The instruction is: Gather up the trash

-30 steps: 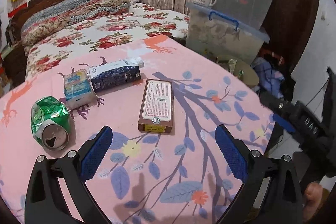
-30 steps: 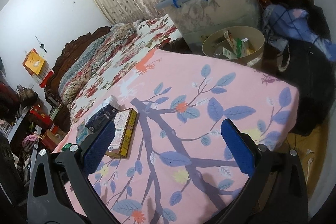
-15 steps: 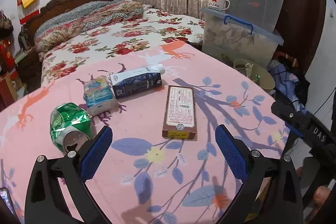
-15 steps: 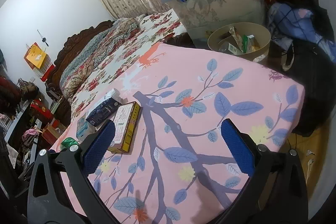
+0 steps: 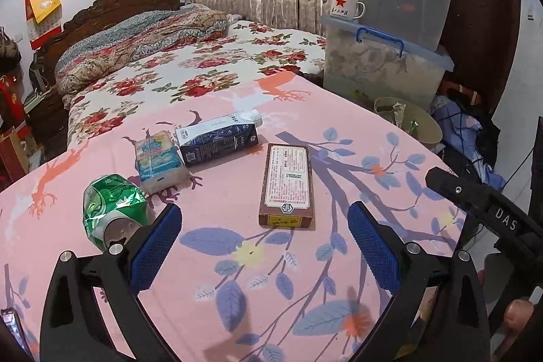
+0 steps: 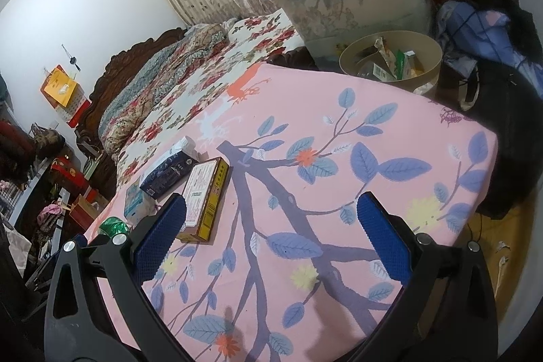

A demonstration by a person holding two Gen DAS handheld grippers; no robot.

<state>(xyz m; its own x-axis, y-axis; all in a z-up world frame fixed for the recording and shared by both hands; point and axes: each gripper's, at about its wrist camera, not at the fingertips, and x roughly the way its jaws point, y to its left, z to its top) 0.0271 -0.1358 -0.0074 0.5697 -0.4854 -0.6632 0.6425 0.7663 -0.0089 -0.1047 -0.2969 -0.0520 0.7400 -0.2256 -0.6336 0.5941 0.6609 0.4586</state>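
Cardboard box (image 5: 287,184) lies flat at 12 o'clock of our released left tool (image 5: 263,240); right tool (image 6: 271,229) also released. We judge it light and rigid: grip across its long edges.

Green can (image 6: 114,225) half behind tongs.
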